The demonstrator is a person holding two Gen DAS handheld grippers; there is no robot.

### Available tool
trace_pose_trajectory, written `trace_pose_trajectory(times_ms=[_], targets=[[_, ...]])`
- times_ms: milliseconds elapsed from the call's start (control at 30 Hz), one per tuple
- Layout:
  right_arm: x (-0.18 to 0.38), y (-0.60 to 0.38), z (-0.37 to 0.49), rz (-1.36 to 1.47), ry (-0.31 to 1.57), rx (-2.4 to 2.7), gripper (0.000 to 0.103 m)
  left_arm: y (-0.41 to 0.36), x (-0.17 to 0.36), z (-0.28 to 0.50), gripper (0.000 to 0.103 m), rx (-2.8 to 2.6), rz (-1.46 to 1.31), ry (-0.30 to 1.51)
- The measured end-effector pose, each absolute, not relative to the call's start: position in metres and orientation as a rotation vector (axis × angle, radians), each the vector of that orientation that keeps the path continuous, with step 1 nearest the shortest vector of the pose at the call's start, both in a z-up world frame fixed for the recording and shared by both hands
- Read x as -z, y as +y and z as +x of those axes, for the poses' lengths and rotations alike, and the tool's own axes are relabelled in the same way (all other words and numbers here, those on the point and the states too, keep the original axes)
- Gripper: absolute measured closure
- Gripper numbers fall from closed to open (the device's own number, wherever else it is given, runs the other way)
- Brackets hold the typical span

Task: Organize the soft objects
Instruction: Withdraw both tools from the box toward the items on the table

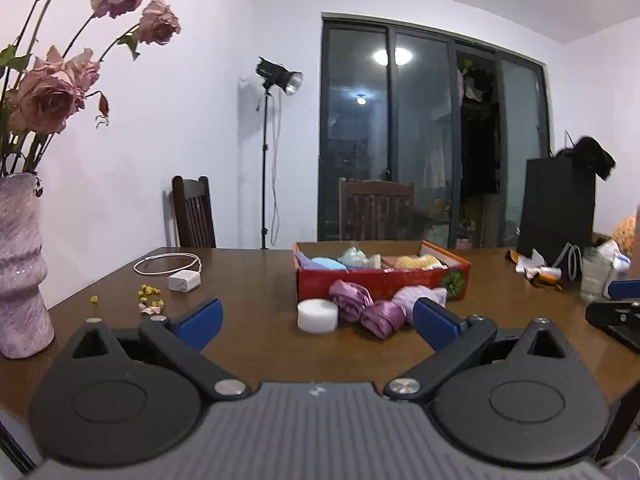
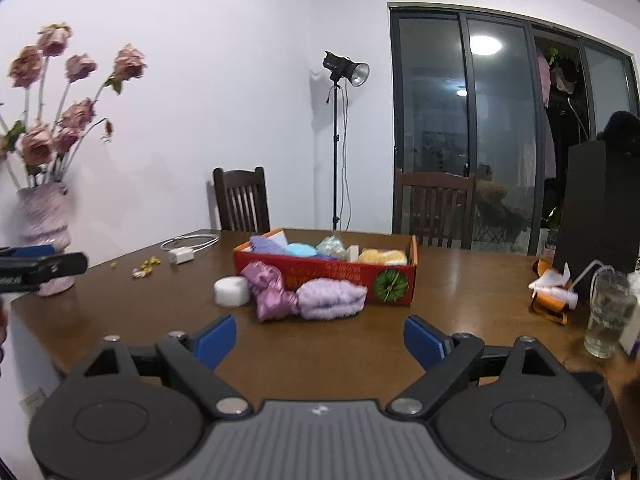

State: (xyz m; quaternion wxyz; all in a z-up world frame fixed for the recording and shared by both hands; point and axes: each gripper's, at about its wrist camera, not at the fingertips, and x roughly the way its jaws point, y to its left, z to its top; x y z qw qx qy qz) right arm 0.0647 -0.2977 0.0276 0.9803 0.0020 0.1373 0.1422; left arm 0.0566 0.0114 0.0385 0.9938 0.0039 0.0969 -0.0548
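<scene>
A red cardboard box stands mid-table and holds blue, teal and yellow soft pieces. In front of it lie a white round sponge, a crumpled purple satin cloth and a lilac fuzzy cloth. My left gripper is open and empty, a short way before the sponge and the satin cloth. My right gripper is also open and empty, short of the lilac cloth. Each gripper shows at the edge of the other's view: the right gripper, the left gripper.
A pink vase of dried roses stands at the table's left edge. A white charger with cable and fallen petals lie behind it. On the right are a glass with a straw, wrappers and a black box. Two chairs stand beyond.
</scene>
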Motion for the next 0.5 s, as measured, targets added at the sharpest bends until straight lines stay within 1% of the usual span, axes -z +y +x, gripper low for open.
trace_pose_trajectory(times_ms=[167,333,500], targets=[[-0.019,-0.292,0.051,-0.019,0.288,-0.269,0.012,0.011,-0.038,0.057,0.0,0.139,-0.009,0.21],[-0.02,-0.284,0.048,-0.033,0.273,-0.287,0.012,0.006,-0.038,0.051,0.0,0.17,0.021,0.186],[-0.016,-0.281,0.053,-0.042,0.289,-0.288,0.012,0.006,-0.031,0.057,0.0,0.171,0.013,0.215]])
